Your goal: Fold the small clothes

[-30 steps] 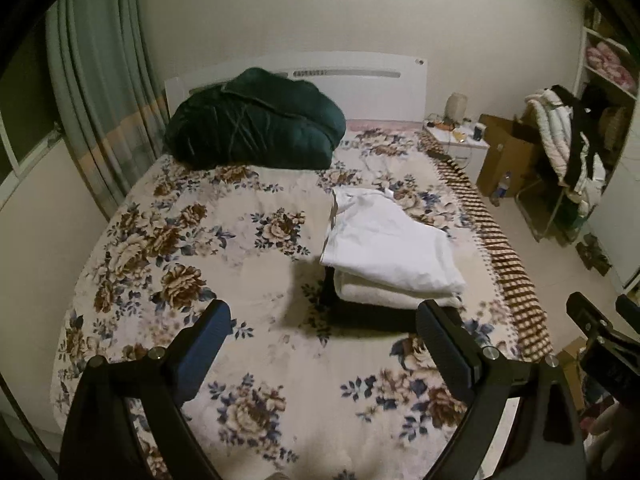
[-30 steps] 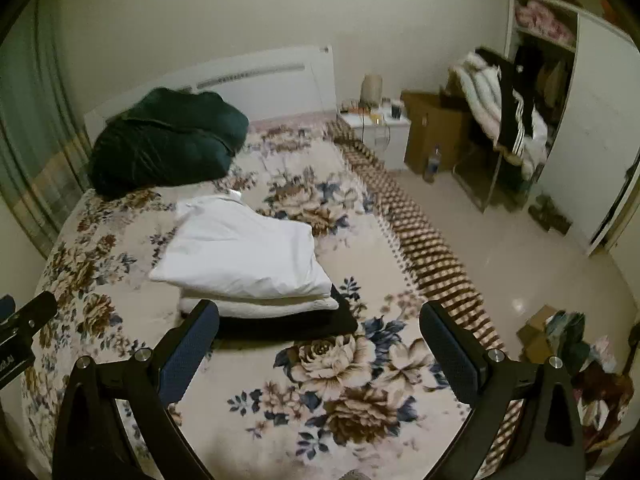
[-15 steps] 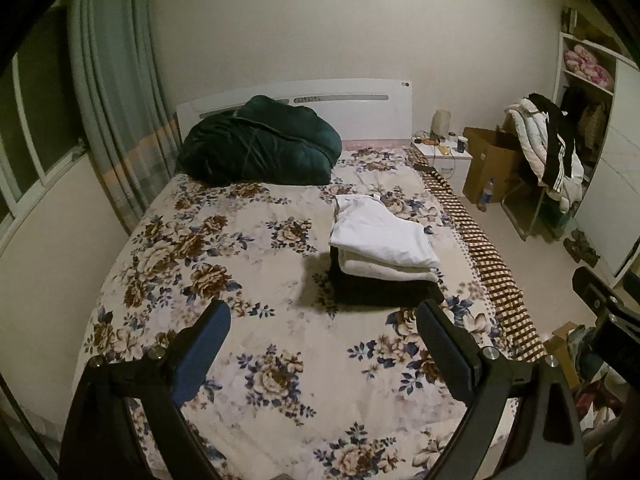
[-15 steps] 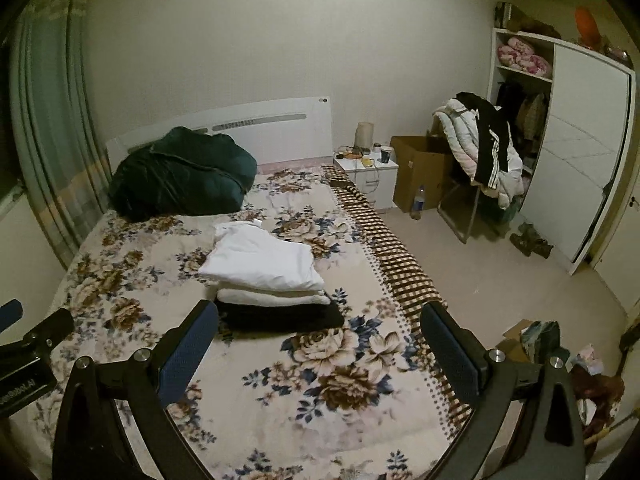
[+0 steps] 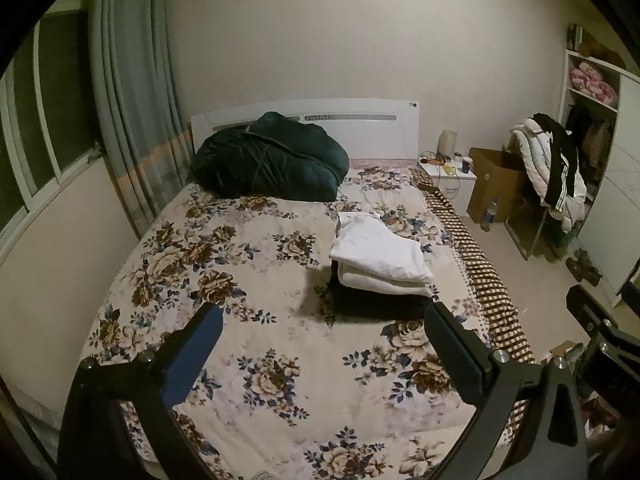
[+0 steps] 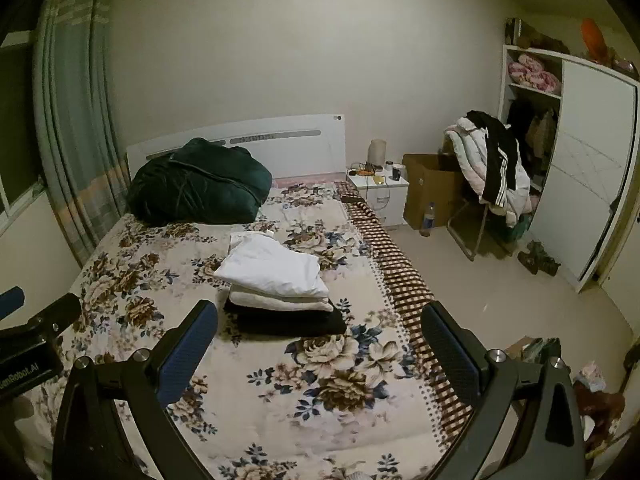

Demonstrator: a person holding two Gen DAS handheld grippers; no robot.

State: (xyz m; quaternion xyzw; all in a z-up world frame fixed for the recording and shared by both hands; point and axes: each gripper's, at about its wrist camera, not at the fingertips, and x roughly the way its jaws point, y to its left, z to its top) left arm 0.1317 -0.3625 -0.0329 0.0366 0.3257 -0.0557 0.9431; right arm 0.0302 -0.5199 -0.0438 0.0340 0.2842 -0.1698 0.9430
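A stack of folded clothes lies on the floral bedspread: a white garment on top, a cream one under it, a black one at the bottom. The stack also shows in the right wrist view. My left gripper is open and empty, held above the foot of the bed, well short of the stack. My right gripper is open and empty, also back from the stack. The left gripper's body shows at the left edge of the right wrist view.
A dark green quilt lies bunched at the white headboard. Curtains hang on the left. A white nightstand, cardboard box, chair piled with clothes and white wardrobe stand on the right. A bottle stands on the floor.
Both grippers have pulled back and up from the stack, so the bed and room look farther away. Both stay open and empty. The stack has not moved.
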